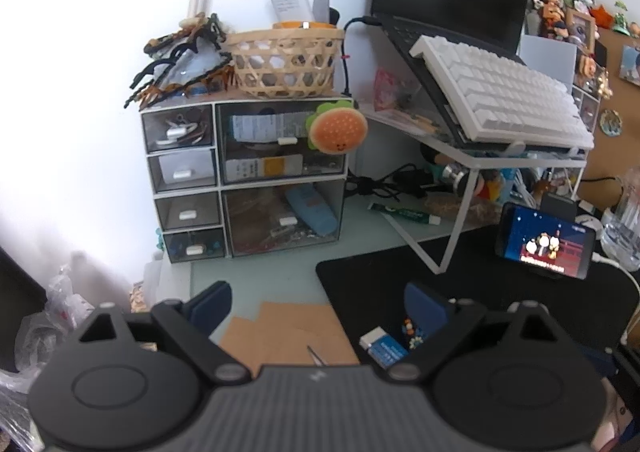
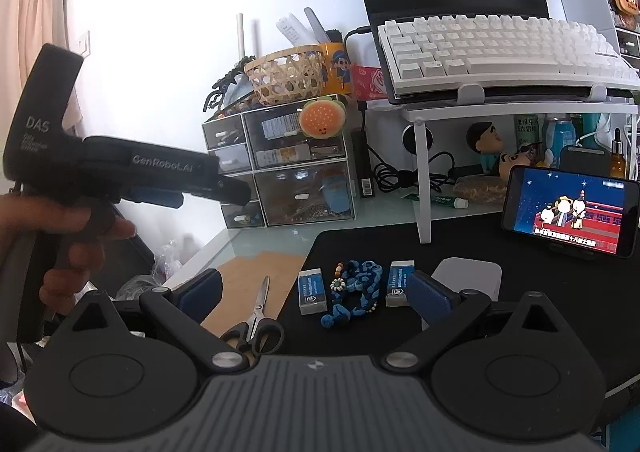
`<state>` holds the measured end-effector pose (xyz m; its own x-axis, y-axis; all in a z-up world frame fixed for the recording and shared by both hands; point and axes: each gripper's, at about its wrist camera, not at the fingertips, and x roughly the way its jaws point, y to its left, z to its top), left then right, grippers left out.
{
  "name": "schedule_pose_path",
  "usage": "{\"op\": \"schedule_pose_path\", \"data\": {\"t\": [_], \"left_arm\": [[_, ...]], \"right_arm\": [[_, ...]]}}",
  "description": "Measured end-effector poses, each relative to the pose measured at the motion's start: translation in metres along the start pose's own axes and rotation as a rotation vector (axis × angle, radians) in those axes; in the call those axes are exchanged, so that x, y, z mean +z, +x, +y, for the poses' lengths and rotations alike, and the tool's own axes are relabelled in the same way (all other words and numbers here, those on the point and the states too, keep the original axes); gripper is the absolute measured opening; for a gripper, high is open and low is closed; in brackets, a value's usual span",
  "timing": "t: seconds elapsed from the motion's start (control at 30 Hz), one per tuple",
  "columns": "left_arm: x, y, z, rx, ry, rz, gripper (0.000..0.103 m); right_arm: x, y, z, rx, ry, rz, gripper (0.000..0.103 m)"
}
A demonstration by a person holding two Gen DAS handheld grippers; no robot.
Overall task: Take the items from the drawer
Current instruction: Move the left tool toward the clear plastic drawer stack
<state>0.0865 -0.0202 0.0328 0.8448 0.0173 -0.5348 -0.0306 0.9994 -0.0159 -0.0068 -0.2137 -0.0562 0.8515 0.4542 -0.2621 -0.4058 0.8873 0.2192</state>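
A clear-fronted drawer unit point(image 1: 244, 179) stands at the back of the desk, also in the right wrist view point(image 2: 280, 159); all its drawers look shut. My left gripper point(image 1: 316, 308) is open and empty, above the desk in front of the unit. It shows from the side in the right wrist view point(image 2: 236, 189), its tip near the small lower left drawers. My right gripper point(image 2: 316, 292) is open and empty, above two erasers point(image 2: 312, 290) point(image 2: 400, 282), a blue braided cord with beads point(image 2: 358, 290) and scissors point(image 2: 256, 316) on the black mat.
A woven basket point(image 1: 286, 61) and hair clips sit on top of the unit. A white stand point(image 1: 480, 159) holds a laptop and white keyboard point(image 1: 504, 91). A phone point(image 2: 570, 209) plays a video at right. Brown cardboard point(image 1: 284, 332) lies at the mat's left edge.
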Motion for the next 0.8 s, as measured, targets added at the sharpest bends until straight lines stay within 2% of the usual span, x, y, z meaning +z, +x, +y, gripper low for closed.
{"op": "schedule_pose_path", "data": {"t": [0.33,0.43,0.8], "left_arm": [[0.013,0.006,-0.006,0.010,0.001,-0.001,0.092],[0.018,0.011,-0.008,0.015,0.011,0.008,0.088],[0.033,0.027,-0.008,0.045,0.014,0.024,0.083]], "right_arm": [[0.000,-0.005,-0.011,-0.019,0.032,-0.051,0.101],[0.000,-0.006,-0.013,-0.017,0.037,-0.057,0.101],[-0.003,-0.006,-0.022,-0.032,0.035,-0.055,0.101]]}}
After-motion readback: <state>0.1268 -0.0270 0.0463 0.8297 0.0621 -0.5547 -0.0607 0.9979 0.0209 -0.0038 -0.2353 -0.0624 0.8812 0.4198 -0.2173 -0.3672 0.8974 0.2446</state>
